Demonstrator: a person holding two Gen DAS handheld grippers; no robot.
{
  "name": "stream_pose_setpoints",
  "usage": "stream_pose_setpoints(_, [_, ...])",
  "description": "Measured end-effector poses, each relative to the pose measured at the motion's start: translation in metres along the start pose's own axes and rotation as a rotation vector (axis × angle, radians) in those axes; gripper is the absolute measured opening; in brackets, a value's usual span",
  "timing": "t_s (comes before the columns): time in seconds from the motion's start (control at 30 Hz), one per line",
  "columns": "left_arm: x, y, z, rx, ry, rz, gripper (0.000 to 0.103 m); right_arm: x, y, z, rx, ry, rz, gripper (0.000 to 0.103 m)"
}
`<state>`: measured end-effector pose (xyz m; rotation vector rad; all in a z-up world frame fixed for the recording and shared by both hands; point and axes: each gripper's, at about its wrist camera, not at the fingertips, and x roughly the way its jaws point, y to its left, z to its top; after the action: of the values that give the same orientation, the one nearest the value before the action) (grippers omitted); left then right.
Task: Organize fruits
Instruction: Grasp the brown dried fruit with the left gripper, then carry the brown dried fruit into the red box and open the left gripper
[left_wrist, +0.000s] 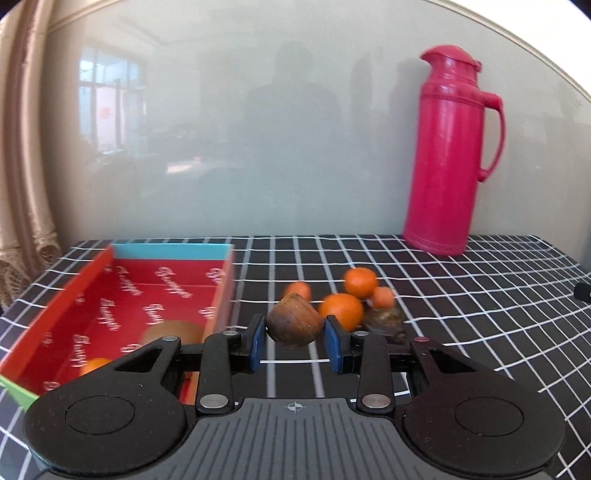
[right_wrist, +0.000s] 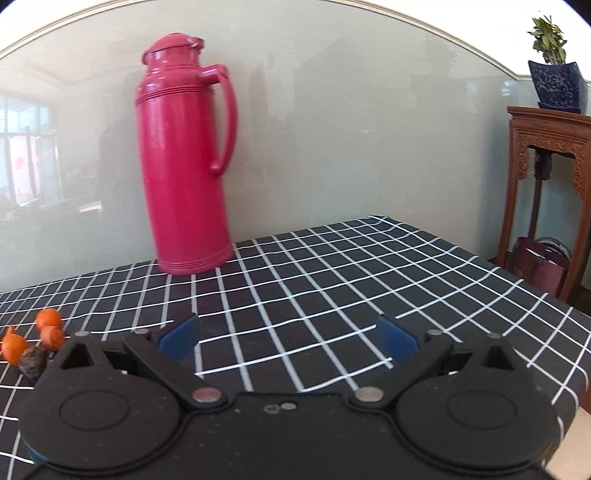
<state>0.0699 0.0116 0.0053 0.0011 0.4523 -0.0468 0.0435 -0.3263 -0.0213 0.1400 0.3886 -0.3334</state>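
Note:
My left gripper (left_wrist: 294, 338) is shut on a brown kiwi-like fruit (left_wrist: 293, 320) and holds it above the checked cloth, just right of the red box (left_wrist: 122, 295). The box holds a kiwi (left_wrist: 173, 332) and an orange fruit (left_wrist: 94, 365). Behind the held fruit lie several small oranges (left_wrist: 341, 310) and a dark brown fruit (left_wrist: 384, 320). My right gripper (right_wrist: 288, 338) is open and empty over bare cloth. The same oranges (right_wrist: 48, 319) and the dark fruit (right_wrist: 35, 360) show at its far left.
A tall pink thermos (left_wrist: 448, 151) stands at the back of the table against the glossy wall; it also shows in the right wrist view (right_wrist: 184, 162). The table (right_wrist: 369, 280) ends at the right, beside a wooden stand (right_wrist: 546, 162) with a potted plant (right_wrist: 556, 70).

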Motion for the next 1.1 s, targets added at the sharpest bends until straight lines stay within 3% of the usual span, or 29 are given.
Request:
stream_pose_setpoints(0.23, [-0.017,0.042,-0.002,-0.040,-0.039,0.075,0.034,-0.002,0.026,-0.001,-0.029,0.004,0.039,0.102])
stream_pose_setpoints(0.53, [-0.004,0.076,-0.009,-0.063,0.038,0.146,0.036,-0.004,0.048,-0.001,-0.060,0.001,0.068,0.102])
stream_pose_setpoints(0.57, [-0.006,0.076,-0.008,-0.064,0.028,0.149,0.045,-0.004,0.049,-0.001,-0.061,0.001,0.068,0.102])
stream_pose_setpoints(0.63, [-0.012,0.076,-0.007,-0.064,-0.010,0.168,0.077,-0.004,0.049,-0.001,-0.059,0.002,0.069,0.102])
stream_pose_setpoints(0.67, [-0.015,0.074,-0.006,-0.062,-0.031,0.175,0.081,-0.004,0.049,-0.001,-0.060,0.003,0.070,0.102])
stream_pose_setpoints(0.77, [-0.021,0.074,-0.005,-0.059,-0.061,0.175,0.086,-0.004,0.049,-0.001,-0.063,0.003,0.070,0.102])
stream_pose_setpoints(0.83, [-0.021,0.074,-0.006,-0.061,-0.072,0.185,0.099,-0.004,0.048,-0.001,-0.063,0.004,0.070,0.102])
stream_pose_setpoints(1.1, [-0.025,0.073,-0.004,-0.052,-0.094,0.196,0.101,-0.004,0.048,-0.001,-0.064,0.002,0.073,0.102])
